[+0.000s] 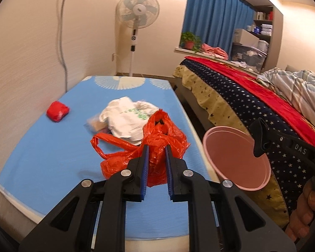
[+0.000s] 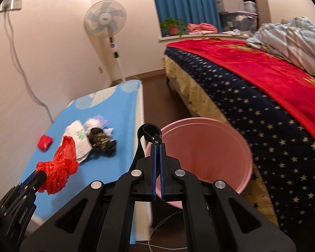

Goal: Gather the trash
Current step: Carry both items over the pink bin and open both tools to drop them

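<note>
An orange-red plastic bag lies crumpled on the blue table. My left gripper has its fingers on either side of the bag, closed partly around it; it also shows in the right wrist view with the bag bunched at its tip. My right gripper is shut on the rim of a pink bin and holds it beside the table's right edge; the bin shows in the left wrist view too. A white bag, a dark crumpled item and a red packet lie on the table.
A bed with a star-patterned cover and red blanket stands right of the bin. A standing fan is beyond the table by the wall. A cable lies on the floor under the bin.
</note>
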Action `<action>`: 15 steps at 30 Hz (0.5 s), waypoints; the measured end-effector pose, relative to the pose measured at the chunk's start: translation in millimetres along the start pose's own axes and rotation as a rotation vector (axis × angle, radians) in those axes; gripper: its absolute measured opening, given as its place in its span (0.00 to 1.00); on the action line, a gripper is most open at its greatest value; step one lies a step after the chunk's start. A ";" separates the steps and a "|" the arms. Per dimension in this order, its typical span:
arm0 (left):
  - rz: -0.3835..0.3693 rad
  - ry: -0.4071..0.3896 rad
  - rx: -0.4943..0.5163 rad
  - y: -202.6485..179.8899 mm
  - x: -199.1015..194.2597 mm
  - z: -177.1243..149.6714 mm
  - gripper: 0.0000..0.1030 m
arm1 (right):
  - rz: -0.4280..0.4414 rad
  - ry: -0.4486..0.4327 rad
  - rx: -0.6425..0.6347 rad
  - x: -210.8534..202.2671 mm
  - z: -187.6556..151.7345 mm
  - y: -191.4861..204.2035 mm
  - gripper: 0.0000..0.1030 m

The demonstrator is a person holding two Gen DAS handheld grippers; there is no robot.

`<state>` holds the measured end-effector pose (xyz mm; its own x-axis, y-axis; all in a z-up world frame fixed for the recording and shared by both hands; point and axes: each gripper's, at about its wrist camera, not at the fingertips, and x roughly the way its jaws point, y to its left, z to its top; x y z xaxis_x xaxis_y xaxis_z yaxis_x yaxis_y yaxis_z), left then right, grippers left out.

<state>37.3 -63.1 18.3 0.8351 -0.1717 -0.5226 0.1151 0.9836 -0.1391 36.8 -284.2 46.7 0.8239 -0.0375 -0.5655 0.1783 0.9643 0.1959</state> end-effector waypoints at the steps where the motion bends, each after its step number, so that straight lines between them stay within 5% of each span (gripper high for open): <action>1: -0.010 -0.003 0.009 -4.4 1.2 1.0 0.14 | -0.008 -0.004 0.008 -0.4 1.4 -3.2 0.03; 15: -0.102 -0.020 0.084 -47.2 21.7 12.3 0.12 | -0.118 -0.017 0.065 4.1 12.4 -37.7 0.03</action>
<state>56.7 -112.6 23.9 0.8271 -0.2708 -0.4926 0.2441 0.9624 -0.1191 40.2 -323.9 46.9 0.8042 -0.1543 -0.5739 0.3081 0.9341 0.1806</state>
